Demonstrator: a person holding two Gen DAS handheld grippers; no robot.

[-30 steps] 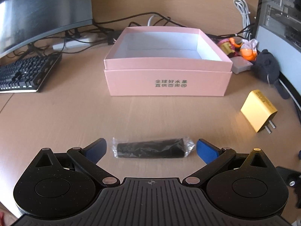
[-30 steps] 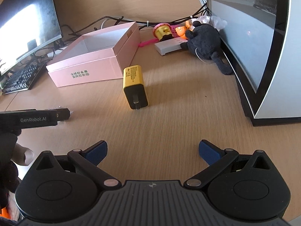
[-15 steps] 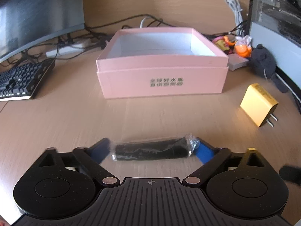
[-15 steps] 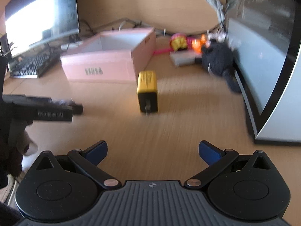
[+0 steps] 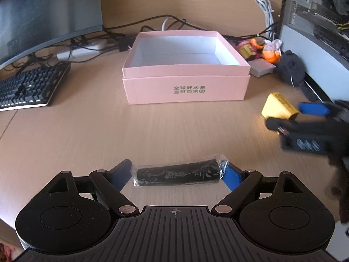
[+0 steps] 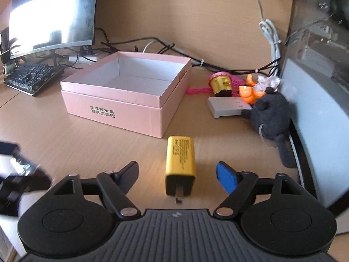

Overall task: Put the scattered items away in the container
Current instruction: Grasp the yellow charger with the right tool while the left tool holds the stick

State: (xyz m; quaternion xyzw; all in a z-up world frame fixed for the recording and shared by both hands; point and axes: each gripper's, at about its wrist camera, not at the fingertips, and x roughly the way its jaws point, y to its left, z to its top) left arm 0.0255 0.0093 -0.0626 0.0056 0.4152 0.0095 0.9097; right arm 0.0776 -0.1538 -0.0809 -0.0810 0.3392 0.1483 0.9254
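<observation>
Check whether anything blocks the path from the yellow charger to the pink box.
Nothing visible does. The yellow charger lies between the open right gripper fingers, and only bare desk separates it from the pink box, whose top is open and interior looks empty.

On the desk [image 5: 65,135] the open box [image 5: 185,83] sits mid-far, the keyboard [image 5: 26,87] to its left under a monitor [image 5: 43,13], the wrapped roll [image 5: 176,175] near in front, the charger plug [image 6: 180,161] near right, and toys [image 6: 246,89] far right.
</observation>
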